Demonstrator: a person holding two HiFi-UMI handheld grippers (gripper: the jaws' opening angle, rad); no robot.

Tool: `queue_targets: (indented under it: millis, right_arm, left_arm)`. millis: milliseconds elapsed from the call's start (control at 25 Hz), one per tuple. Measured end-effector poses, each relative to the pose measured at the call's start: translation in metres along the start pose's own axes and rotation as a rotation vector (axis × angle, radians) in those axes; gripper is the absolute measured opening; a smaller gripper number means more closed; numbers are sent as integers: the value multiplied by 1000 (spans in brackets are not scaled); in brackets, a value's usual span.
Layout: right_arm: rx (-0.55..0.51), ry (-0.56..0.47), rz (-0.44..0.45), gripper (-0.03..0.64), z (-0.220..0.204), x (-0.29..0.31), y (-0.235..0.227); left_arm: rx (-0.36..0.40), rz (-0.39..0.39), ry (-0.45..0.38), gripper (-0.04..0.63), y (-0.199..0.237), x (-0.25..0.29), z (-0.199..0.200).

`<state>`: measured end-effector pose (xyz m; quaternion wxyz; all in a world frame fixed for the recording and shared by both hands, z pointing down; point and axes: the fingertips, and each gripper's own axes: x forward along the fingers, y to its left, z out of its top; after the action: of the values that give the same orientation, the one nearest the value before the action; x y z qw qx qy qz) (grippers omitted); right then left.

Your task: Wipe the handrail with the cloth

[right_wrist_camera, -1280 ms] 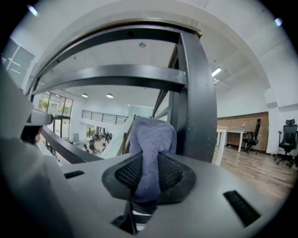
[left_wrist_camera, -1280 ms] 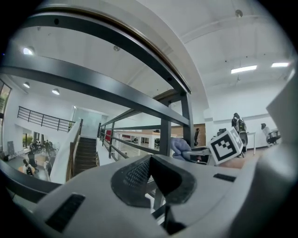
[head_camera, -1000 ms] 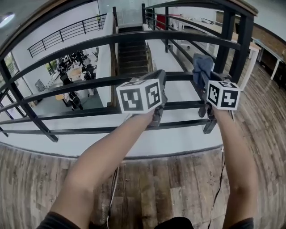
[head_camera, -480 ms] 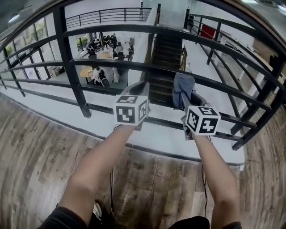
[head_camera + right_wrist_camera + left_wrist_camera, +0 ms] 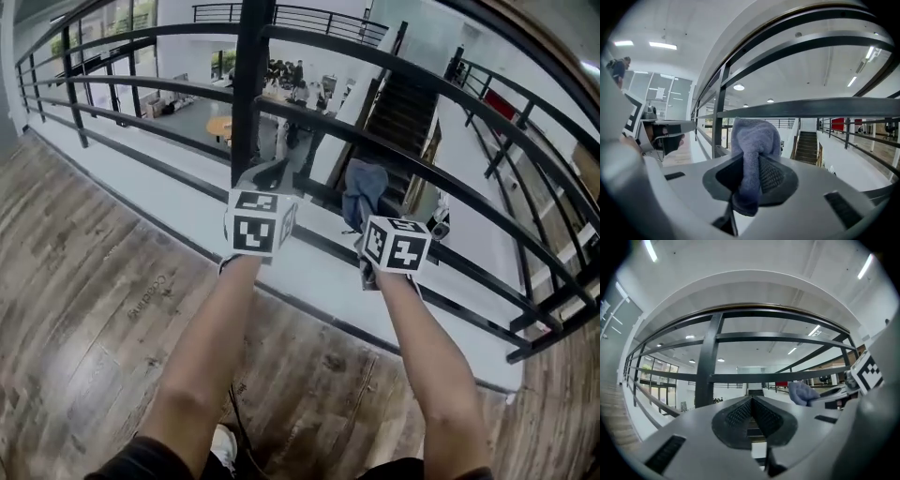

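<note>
The right gripper (image 5: pixel 752 177) has its jaws pinching a blue-grey cloth (image 5: pixel 753 140). The cloth's bunched top stands up above the jaws and a short end hangs down below them. In the head view the cloth (image 5: pixel 362 187) is held up in front of the black railing, level with one of its middle horizontal bars (image 5: pixel 469 183) and just right of a thick upright post (image 5: pixel 251 84). Whether it touches that bar cannot be told. The handrail (image 5: pixel 740 310) itself runs along the top of the railing, well above the cloth, and neither gripper is on it. The left gripper (image 5: pixel 752 411) has its jaws pressed together with nothing between them. It points at the railing close beside the post, its marker cube (image 5: pixel 258 223) level with the right gripper's cube (image 5: pixel 396 244). Both forearms reach out over a wooden plank floor (image 5: pixel 94 281). Beyond the bars lie a dark staircase (image 5: pixel 403 103) and a lower hall with people around tables (image 5: pixel 291 75).
</note>
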<state>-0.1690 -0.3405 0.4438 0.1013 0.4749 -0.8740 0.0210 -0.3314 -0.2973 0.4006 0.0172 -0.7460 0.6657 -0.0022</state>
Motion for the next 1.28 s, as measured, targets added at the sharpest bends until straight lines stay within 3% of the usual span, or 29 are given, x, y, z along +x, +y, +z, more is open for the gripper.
queue_targets:
  millis: [320, 600, 920, 1280]
  right_arm:
    - [-2, 74, 43, 78, 3, 117, 85]
    - [-56, 147, 39, 78, 0, 195, 147]
    - [-135, 226, 8, 78, -4, 223, 150]
    - [-98, 293, -14, 78, -13, 214, 128]
  left_arm:
    - [62, 109, -4, -2, 94, 12, -34]
    - [6, 72, 53, -2, 133, 29, -80]
    - [-26, 78, 122, -2, 139, 42, -102]
    - [-37, 51, 140, -2, 124, 45, -104]
